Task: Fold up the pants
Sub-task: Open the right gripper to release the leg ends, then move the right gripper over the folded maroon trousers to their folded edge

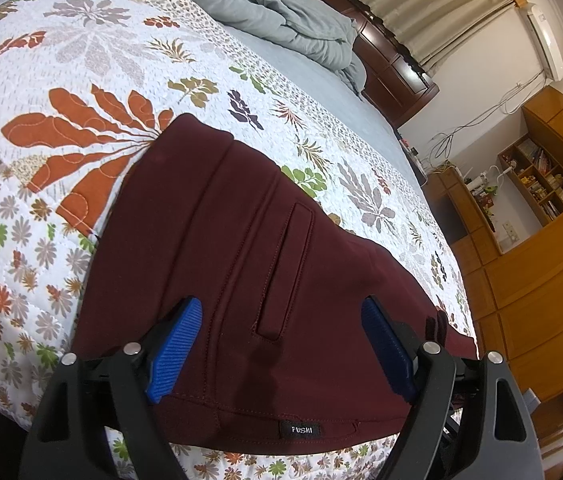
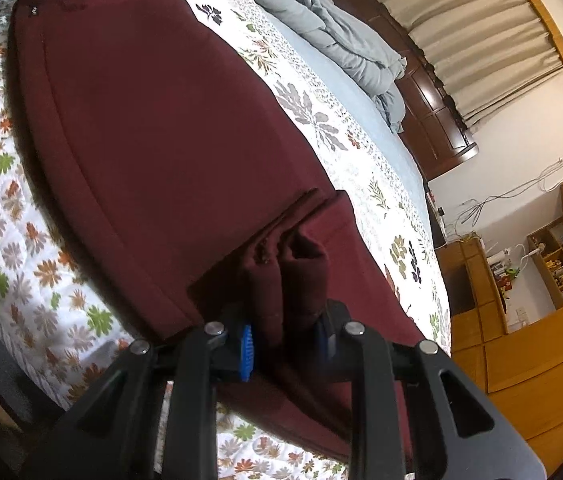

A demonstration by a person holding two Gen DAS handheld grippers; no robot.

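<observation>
Left gripper (image 1: pixel 281 318) hangs low with jaws spread wide; right gripper (image 2: pixel 285 334) tilts down, jaws pinched on cloth.

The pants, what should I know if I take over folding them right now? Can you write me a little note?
Left gripper: open, jaws wide, over the waist end of the maroon pants near the label; holding nothing.
Right gripper: shut on a bunched fold of the pants at the other end.
The pants lie along the floral quilt, looking already doubled into a long strip.
Left: probably carry the held end over toward the waist, then smooth it.
</observation>
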